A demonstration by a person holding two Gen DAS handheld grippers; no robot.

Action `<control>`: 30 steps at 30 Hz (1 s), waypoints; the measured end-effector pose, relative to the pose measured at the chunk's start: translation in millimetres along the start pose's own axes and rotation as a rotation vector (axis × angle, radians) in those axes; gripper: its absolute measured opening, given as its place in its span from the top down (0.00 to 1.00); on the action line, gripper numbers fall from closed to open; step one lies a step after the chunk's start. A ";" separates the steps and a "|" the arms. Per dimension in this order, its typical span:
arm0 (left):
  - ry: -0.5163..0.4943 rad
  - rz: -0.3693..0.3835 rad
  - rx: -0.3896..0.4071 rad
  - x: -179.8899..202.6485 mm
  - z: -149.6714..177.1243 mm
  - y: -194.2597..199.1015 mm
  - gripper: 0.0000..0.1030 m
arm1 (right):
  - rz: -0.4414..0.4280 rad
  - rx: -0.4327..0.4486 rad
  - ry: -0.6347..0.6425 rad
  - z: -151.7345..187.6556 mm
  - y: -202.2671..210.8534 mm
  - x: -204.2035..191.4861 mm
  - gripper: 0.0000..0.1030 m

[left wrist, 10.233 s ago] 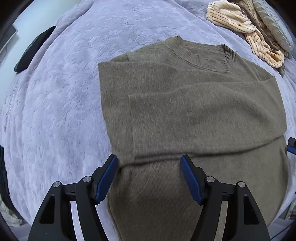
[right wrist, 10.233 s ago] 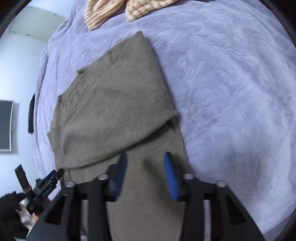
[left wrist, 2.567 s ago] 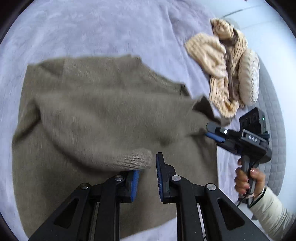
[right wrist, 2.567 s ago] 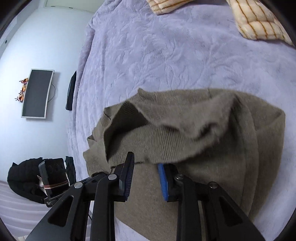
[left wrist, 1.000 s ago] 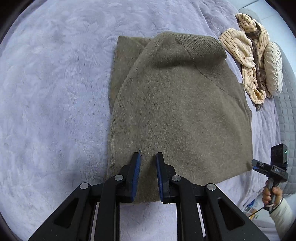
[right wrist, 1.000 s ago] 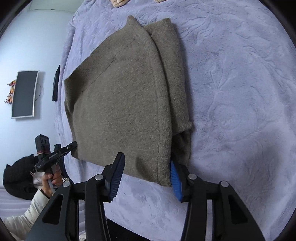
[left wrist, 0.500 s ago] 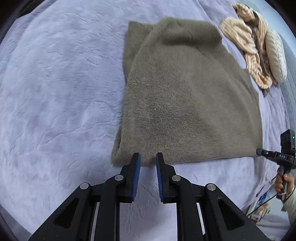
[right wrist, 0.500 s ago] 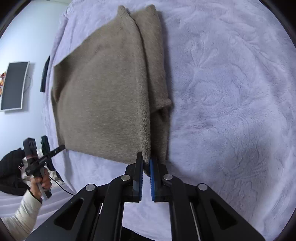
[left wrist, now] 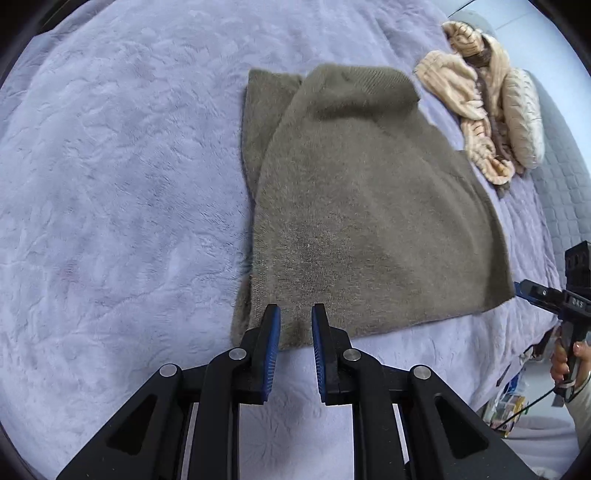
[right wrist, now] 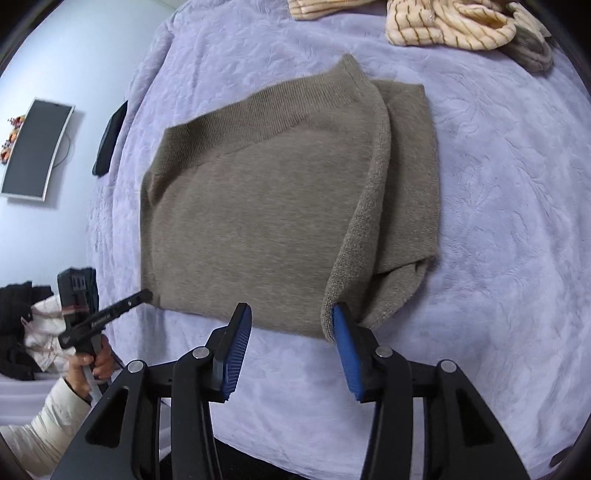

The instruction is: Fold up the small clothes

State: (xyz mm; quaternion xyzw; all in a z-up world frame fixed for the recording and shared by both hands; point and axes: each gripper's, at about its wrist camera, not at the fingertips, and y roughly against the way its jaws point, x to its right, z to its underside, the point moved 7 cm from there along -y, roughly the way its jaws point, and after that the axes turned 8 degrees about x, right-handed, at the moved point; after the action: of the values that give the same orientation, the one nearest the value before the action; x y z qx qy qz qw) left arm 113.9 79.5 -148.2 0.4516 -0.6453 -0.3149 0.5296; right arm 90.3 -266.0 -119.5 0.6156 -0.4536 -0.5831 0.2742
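An olive-brown knit sweater (left wrist: 362,206) lies folded in half on the lilac bedspread (left wrist: 110,184); it also shows in the right wrist view (right wrist: 258,206). My left gripper (left wrist: 294,325) sits at the sweater's near edge with its jaws a narrow gap apart and the hem edge between the tips. It also shows in the right wrist view (right wrist: 107,314). My right gripper (right wrist: 291,325) is open at the near corner of the fold, with its right fingertip (right wrist: 341,325) touching the folded edge. It also shows in the left wrist view (left wrist: 535,291).
A heap of cream and striped clothes (left wrist: 480,110) lies at the far side of the bed, also in the right wrist view (right wrist: 443,26). A dark flat object (right wrist: 110,136) lies near the bed's left edge. A wall monitor (right wrist: 33,147) hangs beyond.
My right gripper has opened wide from nearly shut and moved closer to the sweater's corner. My left gripper has come forward onto the hem edge. The sweater lies as before.
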 end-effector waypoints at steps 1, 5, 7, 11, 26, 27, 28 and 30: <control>0.003 0.008 0.009 -3.2 -0.5 7.0 0.83 | -0.001 0.024 -0.012 -0.3 4.7 -1.6 0.51; -0.033 -0.001 0.000 -14.8 -1.1 12.0 0.83 | 0.209 0.213 0.032 -4.3 35.8 -18.4 0.43; -0.061 -0.009 -0.034 -16.3 1.0 -0.6 0.83 | 0.192 0.216 0.005 -2.1 34.1 -24.3 0.43; -0.068 0.021 -0.029 -12.9 -0.7 -10.8 0.83 | 0.126 0.107 -0.027 12.8 -9.7 -45.5 0.43; -0.115 0.095 -0.028 -12.7 7.8 -14.5 0.95 | 0.149 -0.008 0.081 25.7 -53.9 -80.5 0.43; -0.110 0.099 -0.030 -13.0 9.3 -14.4 0.95 | 0.128 -0.008 0.087 21.2 -53.2 -88.0 0.43; -0.109 0.098 -0.028 -12.6 10.8 -14.0 0.95 | 0.096 -0.014 0.091 14.0 -55.5 -100.1 0.43; -0.117 0.088 -0.018 -11.4 12.5 -13.3 0.95 | 0.045 -0.031 0.104 -5.1 -63.8 -120.7 0.41</control>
State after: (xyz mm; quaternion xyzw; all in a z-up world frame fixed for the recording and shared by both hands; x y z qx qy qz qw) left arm 105.5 83.8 -167.5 0.3989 -0.6915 -0.3227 0.5085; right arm 121.5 -132.9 -117.3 0.6306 -0.4435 -0.5508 0.3199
